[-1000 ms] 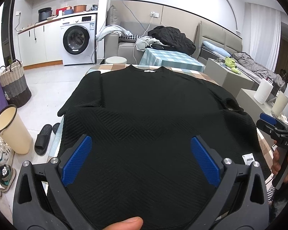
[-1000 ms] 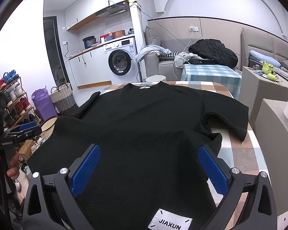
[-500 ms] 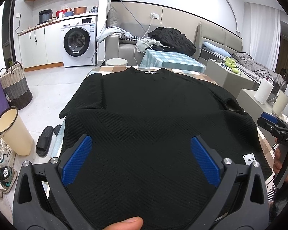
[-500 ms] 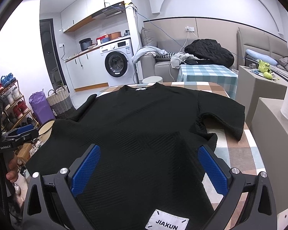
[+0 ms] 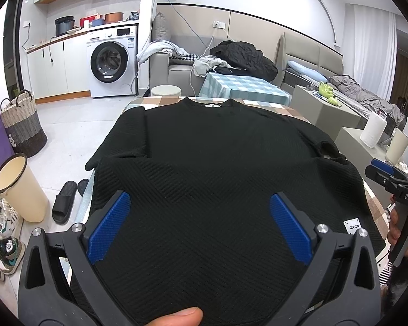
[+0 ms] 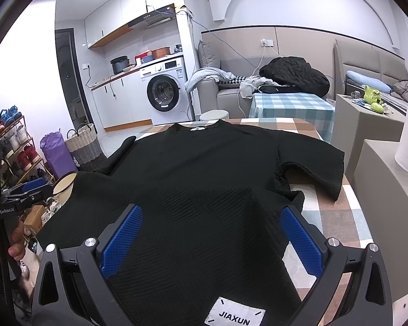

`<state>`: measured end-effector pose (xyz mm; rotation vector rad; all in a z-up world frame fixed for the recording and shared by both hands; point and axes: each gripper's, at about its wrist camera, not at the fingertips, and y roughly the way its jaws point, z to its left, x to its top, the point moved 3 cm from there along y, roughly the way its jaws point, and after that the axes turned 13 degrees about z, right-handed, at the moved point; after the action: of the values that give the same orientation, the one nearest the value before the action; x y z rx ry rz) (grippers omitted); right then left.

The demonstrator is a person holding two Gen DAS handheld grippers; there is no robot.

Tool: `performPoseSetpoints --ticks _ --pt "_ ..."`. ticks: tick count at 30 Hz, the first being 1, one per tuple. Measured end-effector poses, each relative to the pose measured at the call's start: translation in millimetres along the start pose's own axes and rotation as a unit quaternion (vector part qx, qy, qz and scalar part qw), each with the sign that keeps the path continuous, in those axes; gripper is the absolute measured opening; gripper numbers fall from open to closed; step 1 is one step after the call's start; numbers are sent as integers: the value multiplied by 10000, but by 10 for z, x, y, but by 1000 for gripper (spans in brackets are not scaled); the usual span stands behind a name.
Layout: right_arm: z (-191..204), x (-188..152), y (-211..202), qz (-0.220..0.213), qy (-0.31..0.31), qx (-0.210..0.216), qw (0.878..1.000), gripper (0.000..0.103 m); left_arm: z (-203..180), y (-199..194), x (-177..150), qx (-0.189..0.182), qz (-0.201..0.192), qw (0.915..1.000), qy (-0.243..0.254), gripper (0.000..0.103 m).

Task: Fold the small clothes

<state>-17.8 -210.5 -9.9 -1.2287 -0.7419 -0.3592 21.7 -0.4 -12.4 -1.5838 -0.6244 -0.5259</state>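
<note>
While black shirt lies flat on checked tabletop, not folded yet, left gripper and right gripper hover wide open near hem; next, pinch an edge and fold over.

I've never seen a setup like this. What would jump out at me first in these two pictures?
A black short-sleeved top lies spread flat over a checked table, its collar at the far edge and a white JIAXUN label at the near hem. In front of each camera a blue-padded tool gapes open above the cloth: the left tool and the right tool. Behind stands a white washing machine.
</note>
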Motion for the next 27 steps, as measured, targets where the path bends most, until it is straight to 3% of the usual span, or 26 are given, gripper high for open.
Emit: performPoseSetpoints --ticks 27 --pt "-77 25 -26 -12 247 43 9997 103 85 88 -5 -89 144 9998 -113 102"
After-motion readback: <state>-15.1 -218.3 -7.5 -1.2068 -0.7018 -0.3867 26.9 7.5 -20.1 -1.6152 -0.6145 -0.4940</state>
